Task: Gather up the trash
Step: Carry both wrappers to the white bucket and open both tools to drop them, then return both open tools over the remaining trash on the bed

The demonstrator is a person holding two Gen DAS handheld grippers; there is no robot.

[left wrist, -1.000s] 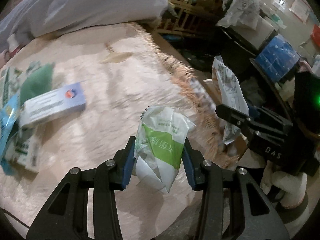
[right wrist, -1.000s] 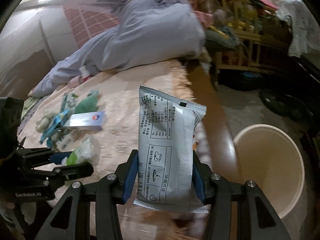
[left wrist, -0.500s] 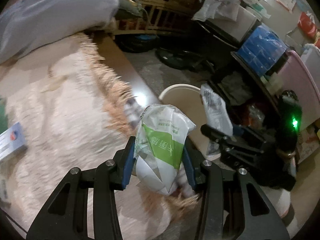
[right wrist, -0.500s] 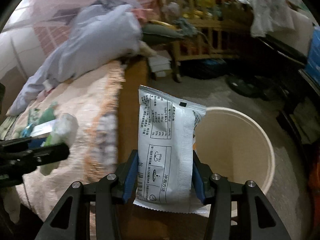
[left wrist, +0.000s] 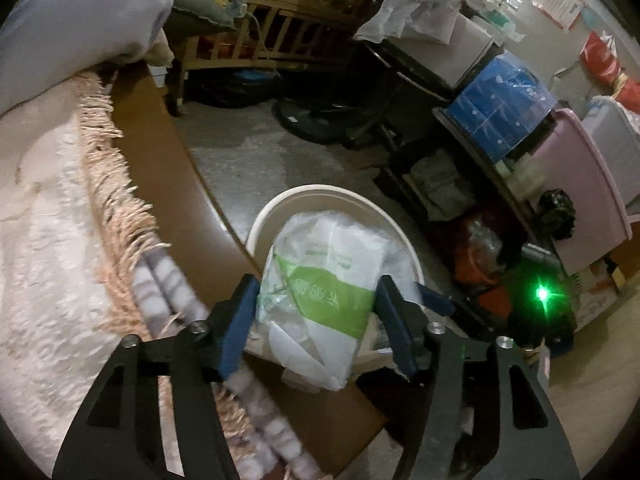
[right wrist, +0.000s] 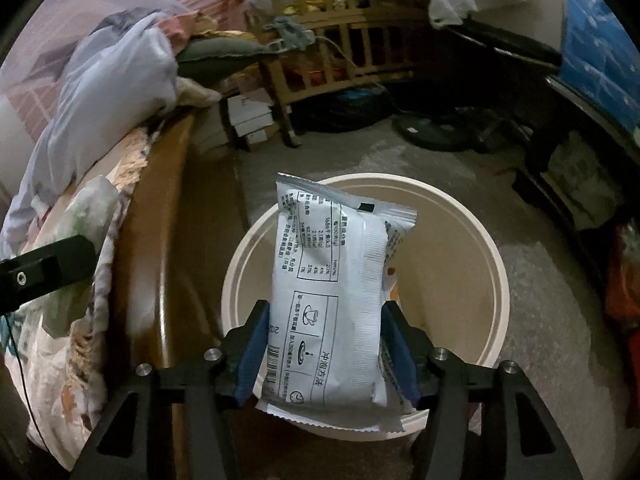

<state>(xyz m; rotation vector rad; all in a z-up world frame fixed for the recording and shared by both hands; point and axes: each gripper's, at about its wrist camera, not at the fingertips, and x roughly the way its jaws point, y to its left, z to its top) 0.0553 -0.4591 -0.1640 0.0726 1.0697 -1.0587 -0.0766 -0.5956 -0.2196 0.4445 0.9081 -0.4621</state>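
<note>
Round cream plastic bin (right wrist: 496, 280) stands on the grey concrete floor (right wrist: 540, 360) just beside the brown wooden bed edge (right wrist: 160, 240). Its visible inner wall and bottom look bare, apart from an orange scrap near the pouch's right edge that I cannot identify.

Right gripper (right wrist: 326, 350): tilted down over the bin mouth. A white-and-grey printed foil pouch (right wrist: 332, 300) stands upright between the blue pads. Jaws have just been opening; the pads now stand slightly off the pouch sides, so the grip is released, pouch not yet fallen.

Left gripper (left wrist: 316, 324): also angled down, near the bin's rim (left wrist: 320, 190) on the bed side. A crumpled white plastic wrapper with a green band (left wrist: 320, 292) sits between its blue pads. Jaws have just been opening; there is a gap at the right pad, while at the left pad I cannot tell contact.

A fringed beige blanket (left wrist: 60, 240) covers the bed to the left.
</note>
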